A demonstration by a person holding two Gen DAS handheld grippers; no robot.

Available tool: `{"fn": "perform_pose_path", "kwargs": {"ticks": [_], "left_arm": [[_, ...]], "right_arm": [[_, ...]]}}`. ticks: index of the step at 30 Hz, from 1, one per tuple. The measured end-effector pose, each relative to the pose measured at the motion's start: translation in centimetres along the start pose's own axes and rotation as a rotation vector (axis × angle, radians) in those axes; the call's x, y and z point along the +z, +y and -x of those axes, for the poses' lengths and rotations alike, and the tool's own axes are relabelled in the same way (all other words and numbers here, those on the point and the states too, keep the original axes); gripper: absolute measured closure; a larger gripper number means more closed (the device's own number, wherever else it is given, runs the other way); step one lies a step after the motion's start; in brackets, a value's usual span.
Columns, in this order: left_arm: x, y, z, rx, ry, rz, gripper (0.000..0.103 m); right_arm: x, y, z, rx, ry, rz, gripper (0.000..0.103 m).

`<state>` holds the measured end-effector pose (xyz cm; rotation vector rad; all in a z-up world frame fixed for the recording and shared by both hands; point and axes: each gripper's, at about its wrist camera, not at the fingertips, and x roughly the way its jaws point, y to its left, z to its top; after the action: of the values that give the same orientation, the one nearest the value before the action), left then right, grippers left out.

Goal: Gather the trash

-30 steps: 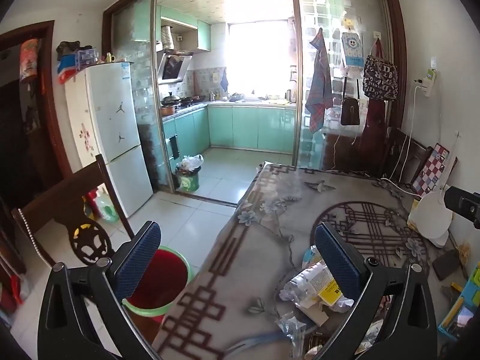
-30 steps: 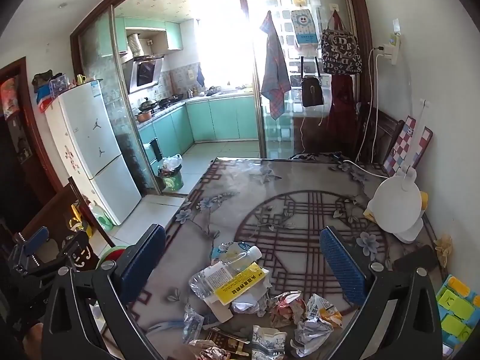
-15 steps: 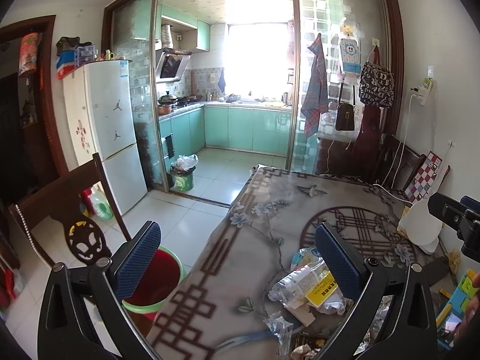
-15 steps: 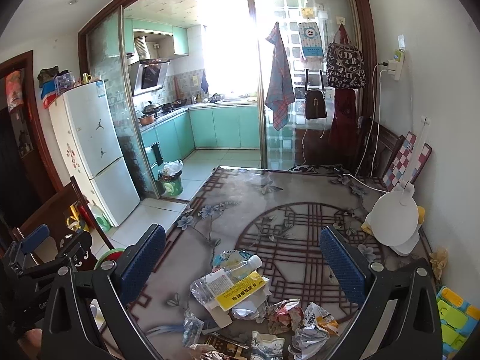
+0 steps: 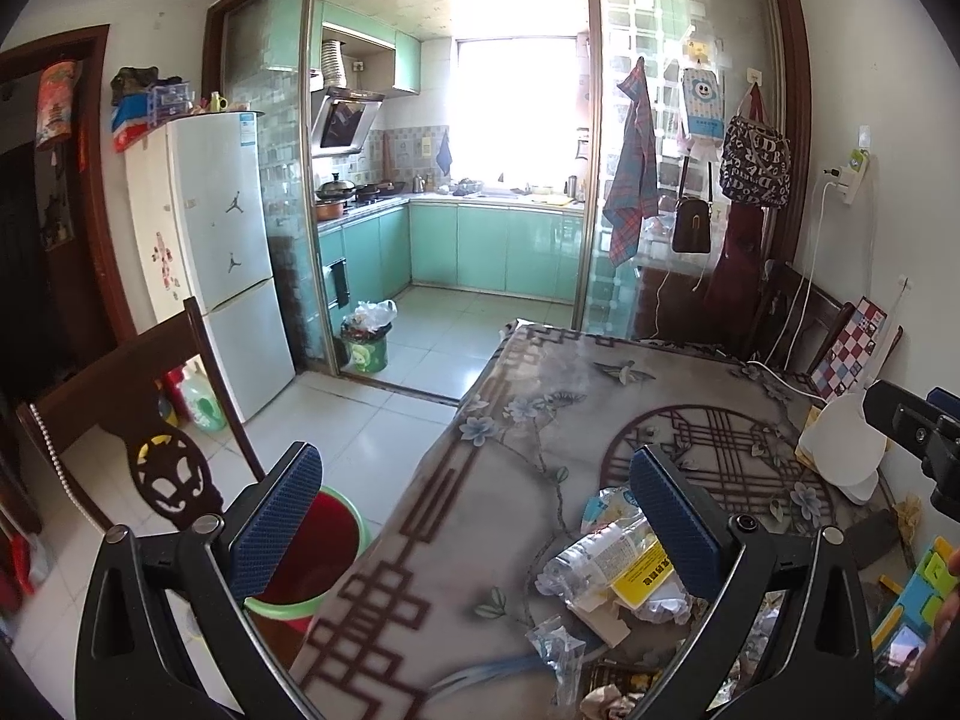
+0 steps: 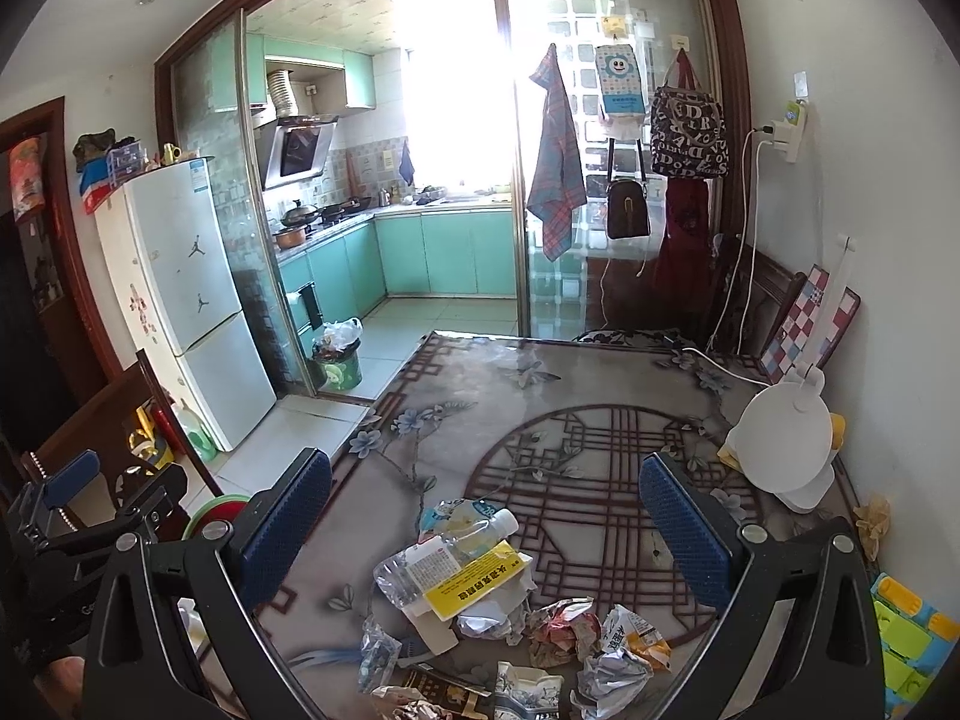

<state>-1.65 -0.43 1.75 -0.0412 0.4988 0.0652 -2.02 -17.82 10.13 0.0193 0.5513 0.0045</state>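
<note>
A heap of trash lies at the near edge of the patterned table: a crushed clear plastic bottle, a yellow packet, crumpled foil wrappers and a clear bag. My right gripper hangs open above the heap, holding nothing. My left gripper is open too, over the table's left edge, with the bottle by its right finger. A red bin with a green rim stands on the floor left of the table.
A white round fan and a checkered board stand at the table's right side by the wall. A dark wooden chair is left of the bin. A white fridge and a full green kitchen bin lie further off.
Both grippers have drawn back and risen a little, so the table and trash heap look slightly further away. Both stay open and nothing on the table has moved.
</note>
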Motion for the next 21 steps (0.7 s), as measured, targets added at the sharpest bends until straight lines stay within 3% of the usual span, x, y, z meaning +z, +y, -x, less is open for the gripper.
{"fn": "perform_pose_path", "kwargs": {"ticks": [21], "left_arm": [[0.05, 0.17, -0.39, 0.029, 0.015, -0.003, 0.0]], "right_arm": [[-0.67, 0.19, -0.44, 0.001, 0.009, -0.008, 0.0]]}}
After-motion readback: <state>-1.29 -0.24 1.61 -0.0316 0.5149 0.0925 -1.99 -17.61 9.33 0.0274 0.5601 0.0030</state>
